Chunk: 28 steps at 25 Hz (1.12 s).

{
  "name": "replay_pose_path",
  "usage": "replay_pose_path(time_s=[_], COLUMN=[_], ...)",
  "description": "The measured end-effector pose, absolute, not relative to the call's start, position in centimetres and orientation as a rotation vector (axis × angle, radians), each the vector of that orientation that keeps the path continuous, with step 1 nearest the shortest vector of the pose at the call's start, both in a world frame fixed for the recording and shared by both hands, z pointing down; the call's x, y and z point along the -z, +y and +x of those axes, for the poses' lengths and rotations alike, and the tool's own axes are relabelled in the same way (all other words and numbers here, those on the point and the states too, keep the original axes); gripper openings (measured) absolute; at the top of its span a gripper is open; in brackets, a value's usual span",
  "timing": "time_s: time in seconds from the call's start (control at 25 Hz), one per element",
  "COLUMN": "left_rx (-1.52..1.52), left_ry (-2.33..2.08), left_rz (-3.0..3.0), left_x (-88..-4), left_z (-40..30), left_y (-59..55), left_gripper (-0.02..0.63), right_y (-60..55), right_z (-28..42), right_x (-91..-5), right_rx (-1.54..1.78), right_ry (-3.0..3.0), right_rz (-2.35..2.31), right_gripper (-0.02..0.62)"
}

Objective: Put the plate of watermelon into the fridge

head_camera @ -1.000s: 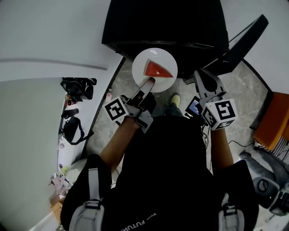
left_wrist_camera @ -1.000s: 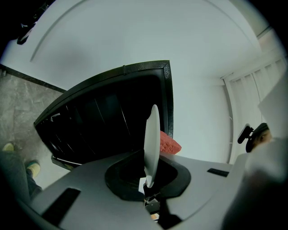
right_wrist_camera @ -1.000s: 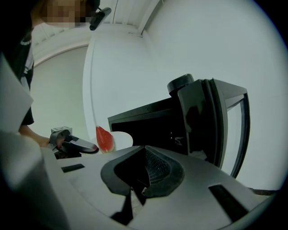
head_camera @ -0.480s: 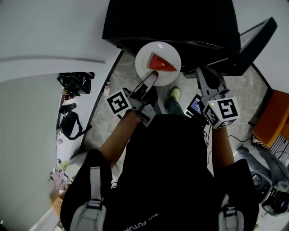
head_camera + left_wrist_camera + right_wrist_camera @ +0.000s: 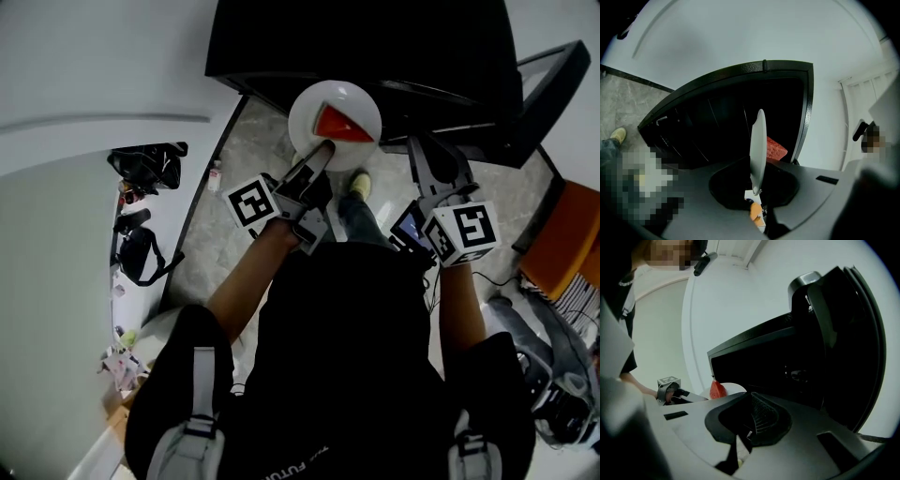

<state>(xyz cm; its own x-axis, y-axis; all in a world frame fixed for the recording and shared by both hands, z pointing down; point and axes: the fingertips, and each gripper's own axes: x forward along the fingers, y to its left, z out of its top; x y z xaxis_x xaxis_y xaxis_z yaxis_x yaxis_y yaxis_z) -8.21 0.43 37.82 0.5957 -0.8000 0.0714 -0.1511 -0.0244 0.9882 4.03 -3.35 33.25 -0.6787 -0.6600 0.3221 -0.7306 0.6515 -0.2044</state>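
Two grippers are raised before the open fridge (image 5: 375, 47), a black cabinet whose inside is too dark to read; its door (image 5: 548, 80) stands swung out to the person's right; the left gripper (image 5: 322, 155) has its jaws clamped on the near rim of the plate (image 5: 323, 103), a white round one, and carries it clear of any surface; in the left gripper view the plate shows edge-on, standing up out of the closed jaws with the dark opening behind it; one wedge of watermelon (image 5: 343, 127) lies on the plate, red, toward the side away from the grip; the plate hangs at the fridge's front edge, just before the opening, and whether its far rim has crossed inside I cannot tell; the right gripper (image 5: 420, 155) is just to the right of the plate and apart from it, its jaws pressed together with nothing between them, pointing at the fridge beside the door; from its own view the plate and the red wedge show low at the left corner of the opening; each gripper bears a marker cube (image 5: 251, 203); below, on the grey marbled floor (image 5: 234, 150), a light shoe (image 5: 360, 185) shows under the plate, and black bags (image 5: 145, 164) lie well off to the left by the wall
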Motion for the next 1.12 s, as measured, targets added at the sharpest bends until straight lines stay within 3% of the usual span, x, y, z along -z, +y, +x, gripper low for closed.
replay_pose_path(time_s=[1.12], left_rx=[0.623], left_ry=[-0.742], left_rz=[1.472], left_x=[-38.2], left_z=[-7.5], left_y=[0.4], left_gripper=[0.028], right_y=[-0.3], right_z=[2.3], right_x=[-30.8], right_rx=[-0.445], right_ry=[-2.56], right_rz=[1.12], right_gripper=[0.012])
